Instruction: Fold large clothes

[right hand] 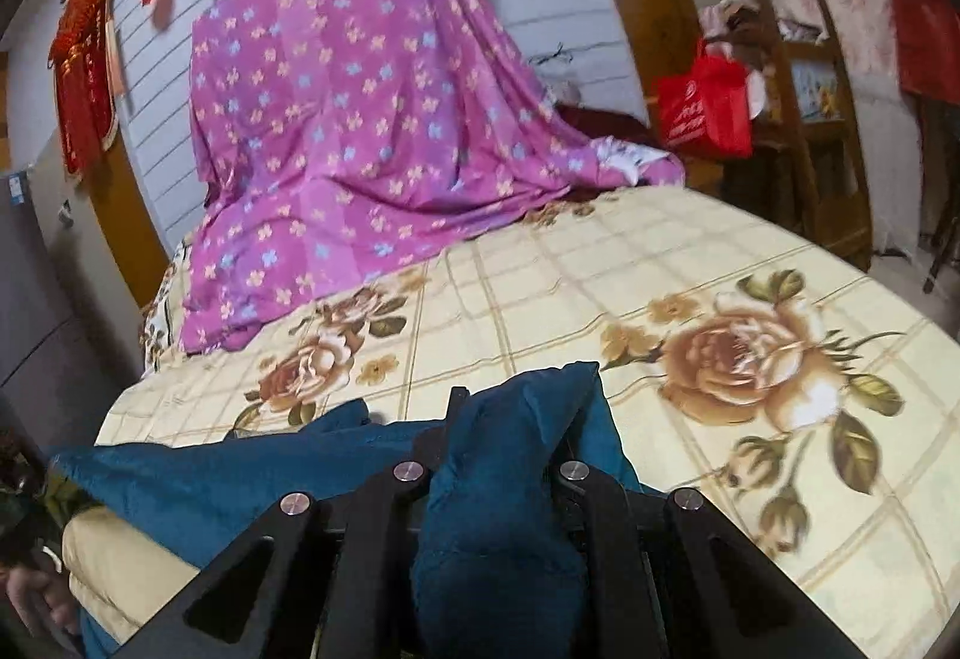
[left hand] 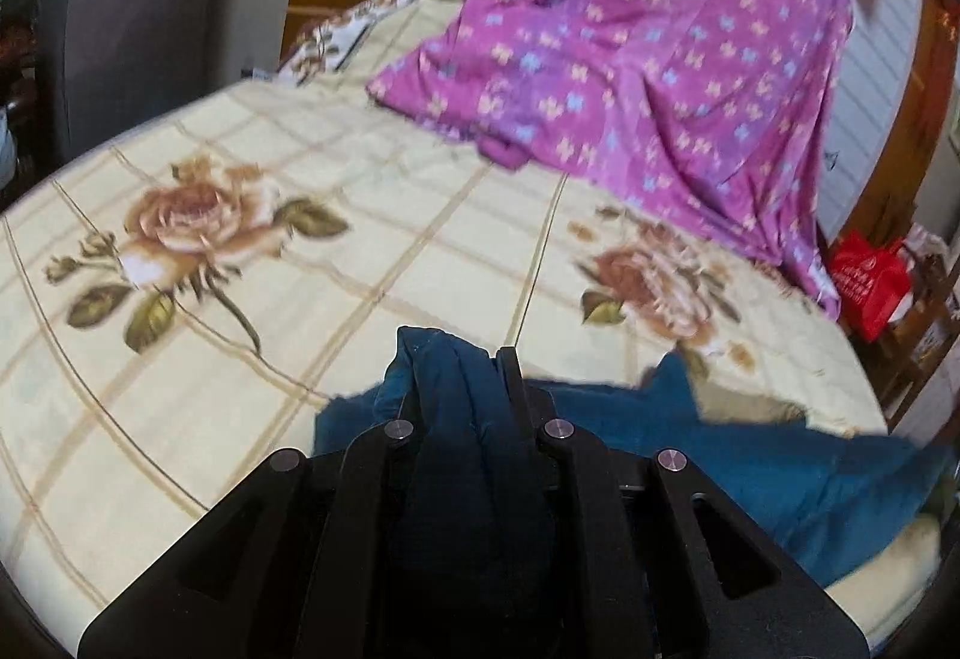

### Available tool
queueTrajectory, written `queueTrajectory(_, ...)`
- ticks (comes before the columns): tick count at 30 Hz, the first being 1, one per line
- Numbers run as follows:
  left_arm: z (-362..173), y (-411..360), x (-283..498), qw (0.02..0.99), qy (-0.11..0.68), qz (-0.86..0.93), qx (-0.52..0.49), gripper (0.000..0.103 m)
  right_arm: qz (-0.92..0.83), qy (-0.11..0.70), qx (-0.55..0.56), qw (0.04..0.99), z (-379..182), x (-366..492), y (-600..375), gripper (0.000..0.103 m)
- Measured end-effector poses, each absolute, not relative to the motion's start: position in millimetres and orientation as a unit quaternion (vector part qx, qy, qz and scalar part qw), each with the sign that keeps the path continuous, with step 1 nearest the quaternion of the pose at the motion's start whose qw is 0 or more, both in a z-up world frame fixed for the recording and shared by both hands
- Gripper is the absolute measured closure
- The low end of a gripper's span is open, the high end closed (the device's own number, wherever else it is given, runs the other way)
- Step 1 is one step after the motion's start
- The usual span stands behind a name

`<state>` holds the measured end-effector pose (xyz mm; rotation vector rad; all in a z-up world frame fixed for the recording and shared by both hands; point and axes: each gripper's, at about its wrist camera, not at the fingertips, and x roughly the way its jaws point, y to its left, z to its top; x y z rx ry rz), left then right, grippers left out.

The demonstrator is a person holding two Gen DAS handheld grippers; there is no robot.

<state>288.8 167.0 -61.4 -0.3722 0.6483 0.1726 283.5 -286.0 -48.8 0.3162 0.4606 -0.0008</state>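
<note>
A large teal-blue garment (left hand: pixel 750 443) lies across the near edge of a bed with a cream rose-print cover (left hand: pixel 300 263). My left gripper (left hand: pixel 459 359) is shut on a bunched fold of the garment, held just above the bed. In the right wrist view, my right gripper (right hand: pixel 516 395) is shut on another bunched part of the same garment (right hand: pixel 228 473), which stretches away to the left between the two grippers. The fingertips are mostly hidden by cloth.
A pile covered by a purple flowered sheet (left hand: pixel 648 41) (right hand: pixel 354 131) fills the far end of the bed. A red bag (right hand: pixel 708 110) and wooden furniture (right hand: pixel 822 119) stand beside the bed. The rose-print cover (right hand: pixel 690 287) lies flat between garment and pile.
</note>
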Motion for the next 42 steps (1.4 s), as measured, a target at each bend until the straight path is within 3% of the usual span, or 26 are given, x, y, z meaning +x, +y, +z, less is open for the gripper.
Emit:
queueTrajectory(8,-84,168,307,0.902,0.375,0.066,-0.202,0.084,-0.009,0.304,0.145,0.942,-84,313,-283,0.086)
queueTrajectory(20,-83,182,310,0.885,0.393,0.026,-0.247,0.072,0.0,0.302,0.188,0.935,-87,307,-293,0.073)
queueTrajectory(23,-76,190,307,0.883,0.377,-0.003,-0.279,0.054,0.005,0.29,0.207,0.934,-82,302,-297,0.068)
queueTrajectory(25,-73,196,303,0.879,0.362,-0.031,-0.31,0.026,0.011,0.282,0.222,0.934,-79,299,-300,0.063)
queueTrajectory(26,-70,199,302,0.878,0.353,-0.039,-0.321,0.023,0.014,0.275,0.232,0.933,-78,297,-302,0.062)
queueTrajectory(29,-59,205,296,0.884,0.329,-0.035,-0.33,0.023,0.025,0.258,0.26,0.93,-73,292,-308,0.054)
queueTrajectory(31,-53,210,291,0.888,0.314,-0.025,-0.335,0.023,0.03,0.237,0.284,0.929,-68,285,-314,0.032)
queueTrajectory(33,-48,213,286,0.893,0.302,-0.015,-0.334,0.023,0.026,0.207,0.306,0.929,-61,276,-320,0.02)
queueTrajectory(42,-26,205,267,0.915,0.275,-0.014,-0.295,0.023,0.005,0.17,0.278,0.945,-31,248,-328,0.02)
